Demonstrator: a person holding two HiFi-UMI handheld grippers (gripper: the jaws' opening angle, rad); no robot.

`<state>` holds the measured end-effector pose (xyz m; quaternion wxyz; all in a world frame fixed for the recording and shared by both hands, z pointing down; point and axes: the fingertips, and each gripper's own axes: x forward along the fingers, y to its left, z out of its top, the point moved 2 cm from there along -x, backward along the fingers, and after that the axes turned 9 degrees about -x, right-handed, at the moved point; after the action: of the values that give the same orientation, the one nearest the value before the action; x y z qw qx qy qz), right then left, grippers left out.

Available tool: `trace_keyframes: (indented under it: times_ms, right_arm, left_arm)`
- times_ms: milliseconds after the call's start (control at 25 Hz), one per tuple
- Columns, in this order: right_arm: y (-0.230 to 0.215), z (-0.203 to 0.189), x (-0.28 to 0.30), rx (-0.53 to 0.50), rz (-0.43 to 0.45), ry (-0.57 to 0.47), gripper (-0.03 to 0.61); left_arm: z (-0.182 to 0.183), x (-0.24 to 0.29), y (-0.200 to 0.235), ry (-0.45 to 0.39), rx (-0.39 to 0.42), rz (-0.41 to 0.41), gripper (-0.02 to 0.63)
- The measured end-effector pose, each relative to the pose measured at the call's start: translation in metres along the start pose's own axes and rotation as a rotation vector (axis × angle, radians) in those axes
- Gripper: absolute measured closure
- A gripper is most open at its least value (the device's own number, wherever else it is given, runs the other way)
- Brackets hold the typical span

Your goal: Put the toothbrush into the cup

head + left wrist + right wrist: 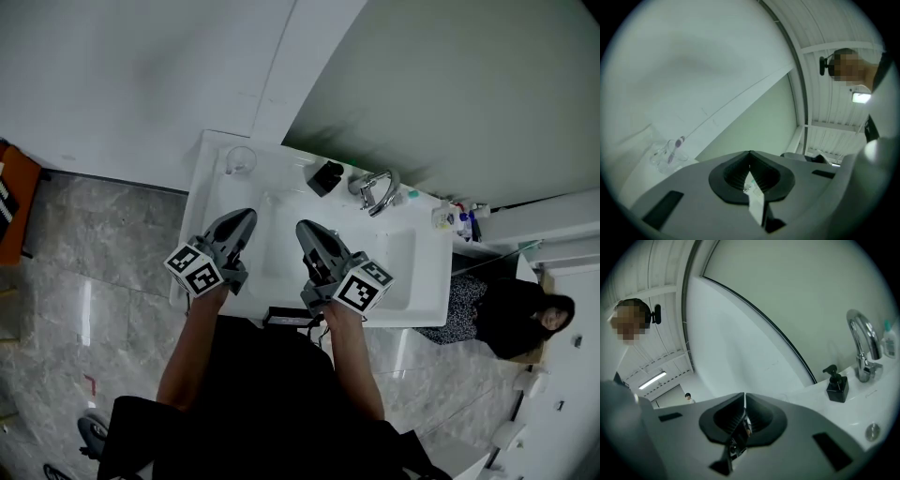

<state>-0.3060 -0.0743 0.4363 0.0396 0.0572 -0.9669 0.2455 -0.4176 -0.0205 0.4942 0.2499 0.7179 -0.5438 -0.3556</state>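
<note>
A clear cup (pixel 240 161) stands at the far left corner of the white washbasin counter (pixel 202 202). In the left gripper view the cup (pixel 663 158) holds a purple-headed toothbrush (pixel 674 149) that leans in it, head up. My left gripper (pixel 246 217) hovers over the counter nearer the front edge, short of the cup, its jaws pressed together with nothing between them. My right gripper (pixel 305 230) hangs beside it, also shut and empty. Both show closed jaws in their own views, left gripper (pixel 750 153) and right gripper (pixel 744 394).
A black soap dispenser (pixel 325 177) and a chrome faucet (pixel 375 190) stand at the back of the basin. Small bottles (pixel 459 222) crowd the right end. The dispenser (pixel 836 385) and faucet (pixel 862 348) show right of my right gripper. A mirror rises behind.
</note>
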Motion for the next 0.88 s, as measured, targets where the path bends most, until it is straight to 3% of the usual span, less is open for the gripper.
trace_keyframes:
  times_ms: [200, 480, 880]
  right_arm:
    - [0.001, 0.003, -0.047, 0.010, 0.038, -0.048, 0.571]
    - [-0.009, -0.003, -0.124, 0.049, 0.085, -0.100, 0.571]
    - [0.009, -0.008, -0.166, 0.066, 0.218, -0.127, 0.572]
  left_arm:
    - [0.000, 0.002, -0.051, -0.045, 0.061, -0.050, 0.606]
    - [-0.041, -0.006, -0.110, -0.051, 0.110, -0.001, 0.606]
    - [-0.082, -0.026, -0.161, -0.024, 0.190, 0.080, 0.606]
